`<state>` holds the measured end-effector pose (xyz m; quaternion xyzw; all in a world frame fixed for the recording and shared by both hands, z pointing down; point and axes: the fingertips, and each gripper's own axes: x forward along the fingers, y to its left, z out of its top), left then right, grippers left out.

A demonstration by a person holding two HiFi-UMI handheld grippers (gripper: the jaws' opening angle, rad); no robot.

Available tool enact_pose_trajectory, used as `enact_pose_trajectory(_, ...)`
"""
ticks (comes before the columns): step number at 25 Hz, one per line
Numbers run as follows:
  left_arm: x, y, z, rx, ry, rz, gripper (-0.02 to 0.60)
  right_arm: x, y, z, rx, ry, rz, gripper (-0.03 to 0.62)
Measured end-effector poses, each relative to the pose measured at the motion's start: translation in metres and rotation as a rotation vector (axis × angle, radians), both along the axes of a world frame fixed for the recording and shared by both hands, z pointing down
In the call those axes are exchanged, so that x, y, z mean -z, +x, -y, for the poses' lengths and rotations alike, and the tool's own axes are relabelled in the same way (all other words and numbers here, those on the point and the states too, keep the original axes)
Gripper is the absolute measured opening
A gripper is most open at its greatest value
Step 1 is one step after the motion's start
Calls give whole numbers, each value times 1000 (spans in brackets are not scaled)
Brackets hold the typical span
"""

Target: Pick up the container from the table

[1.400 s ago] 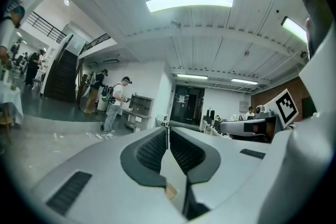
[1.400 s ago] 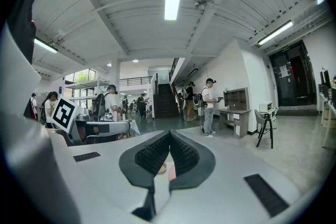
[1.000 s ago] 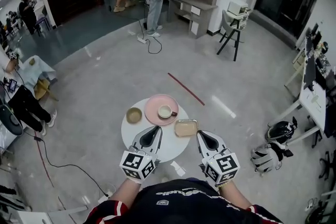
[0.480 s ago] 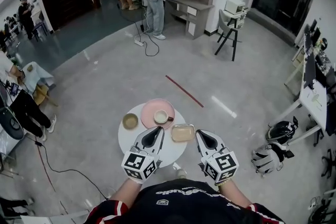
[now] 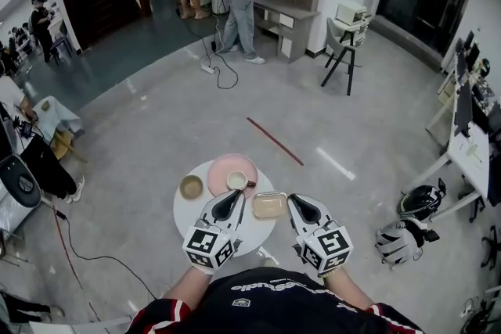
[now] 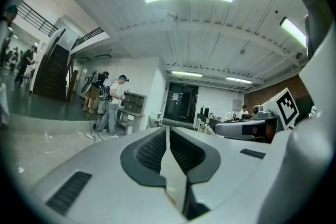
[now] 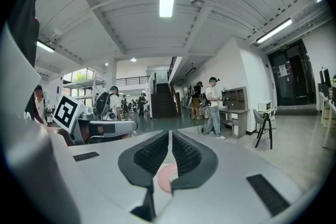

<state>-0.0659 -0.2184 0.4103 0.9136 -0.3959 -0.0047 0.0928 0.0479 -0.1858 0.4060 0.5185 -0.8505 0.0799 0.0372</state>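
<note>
Head view: container (image 5: 269,205) sits untouched on table (image 5: 186,217) between closed, empty left gripper (image 5: 234,195) and right gripper (image 5: 294,200), jaws just parting, empty; pickup outstanding.

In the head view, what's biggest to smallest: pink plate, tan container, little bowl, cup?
1. pink plate
2. tan container
3. little bowl and cup look about alike; I can't rank them.

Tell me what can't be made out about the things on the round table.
- Container contents: head view, too small.
- Cup contents: head view, too small.
- Bowl contents: head view, too small.
- Table legs: head view, hidden under its own top.
</note>
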Motion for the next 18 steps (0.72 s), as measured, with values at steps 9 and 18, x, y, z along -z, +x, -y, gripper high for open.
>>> enact_pose_trajectory(9,-1,6,1,7,-10,-8,38,-5,1,2,22,-23,4,101)
enact_pose_trajectory(18,-8,4,-2,21,-18,-11,38,-18,-2,1,36,-52,-2,155)
